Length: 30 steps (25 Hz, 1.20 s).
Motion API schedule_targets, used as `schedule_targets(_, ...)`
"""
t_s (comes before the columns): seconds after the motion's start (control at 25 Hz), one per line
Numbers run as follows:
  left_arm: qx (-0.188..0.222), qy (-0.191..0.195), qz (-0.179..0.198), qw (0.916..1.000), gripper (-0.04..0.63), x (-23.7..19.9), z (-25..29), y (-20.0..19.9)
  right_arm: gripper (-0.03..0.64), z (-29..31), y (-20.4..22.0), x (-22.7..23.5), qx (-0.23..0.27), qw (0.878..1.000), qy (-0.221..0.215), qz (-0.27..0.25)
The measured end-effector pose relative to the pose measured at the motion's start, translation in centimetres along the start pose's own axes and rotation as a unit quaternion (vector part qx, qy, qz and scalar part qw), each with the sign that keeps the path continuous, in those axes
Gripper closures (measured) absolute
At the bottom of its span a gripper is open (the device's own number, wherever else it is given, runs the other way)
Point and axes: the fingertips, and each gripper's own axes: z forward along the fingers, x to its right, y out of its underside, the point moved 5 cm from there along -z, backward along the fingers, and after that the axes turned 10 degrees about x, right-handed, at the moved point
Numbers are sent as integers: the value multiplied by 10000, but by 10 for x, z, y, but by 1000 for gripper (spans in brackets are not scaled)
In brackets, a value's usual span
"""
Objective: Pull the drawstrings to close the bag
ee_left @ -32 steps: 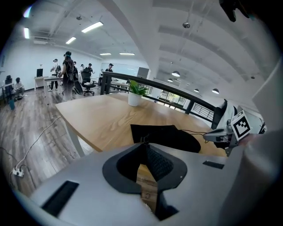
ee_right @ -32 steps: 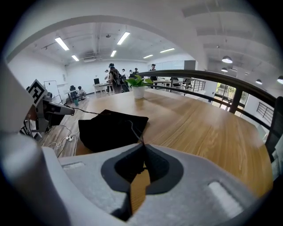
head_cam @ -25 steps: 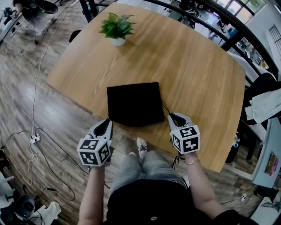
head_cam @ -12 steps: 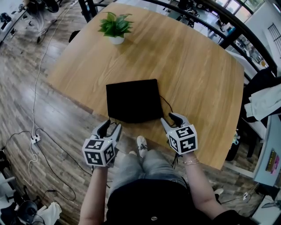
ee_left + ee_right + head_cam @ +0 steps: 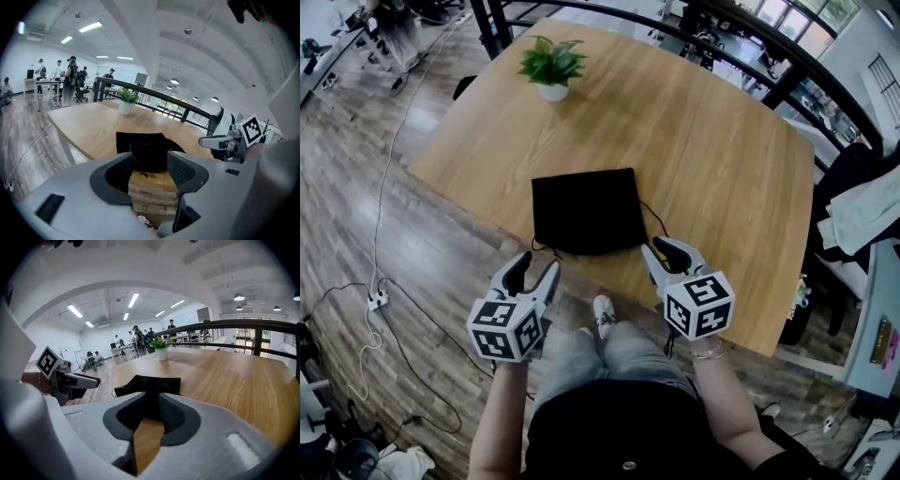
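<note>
**Drawstring bag at the near table edge, both cords released**

The left gripper [image 5: 535, 268] hangs off the table [image 5: 722, 169] edge, its jaws just opened wide with nothing between them. The black bag [image 5: 586, 211] lies flat between the two grippers, apart from both, with one drawstring [image 5: 654, 220] loose at its right. Its near edge looks gathered, so the pull appears done, with at most a final tightening left. The right gripper [image 5: 662, 247] has jaws that have just been closing, still parted and empty. The marker cubes [image 5: 502, 328] bear patterns only. Print on the cardboard box [image 5: 152, 192] under the table is unreadable.

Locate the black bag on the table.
Head view: the black bag lies flat at the table's near edge, straight across from the potted plant.
</note>
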Motion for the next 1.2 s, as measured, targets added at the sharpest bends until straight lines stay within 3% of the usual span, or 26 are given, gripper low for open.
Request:
schedule_targets(0.16,391,90,16,9992,381,11,-15,-18,572,-14,-29,-17,511,9986,-80,95)
schedule_targets(0.24,527,160,38,9985,412,15,-21,-25,577,-20,-39,-25,668,9976,-174,38)
schedule_targets(0.28,589,194,50,9981,441,18,-24,-29,614,-22,-43,-30,733,9970,-235,22)
schedule_targets(0.56,998,565,182,9932,562,35,-43,-42,618,-42,-57,-61,982,9940,-485,-64)
schedule_targets(0.72,1182,719,231,9901,571,44,-54,-46,618,-49,-61,-82,1027,9922,-684,-193)
schedule_targets(1.2,1120,903,370,9889,580,64,-74,-40,618,-62,-65,-113,1123,9892,-871,-348)
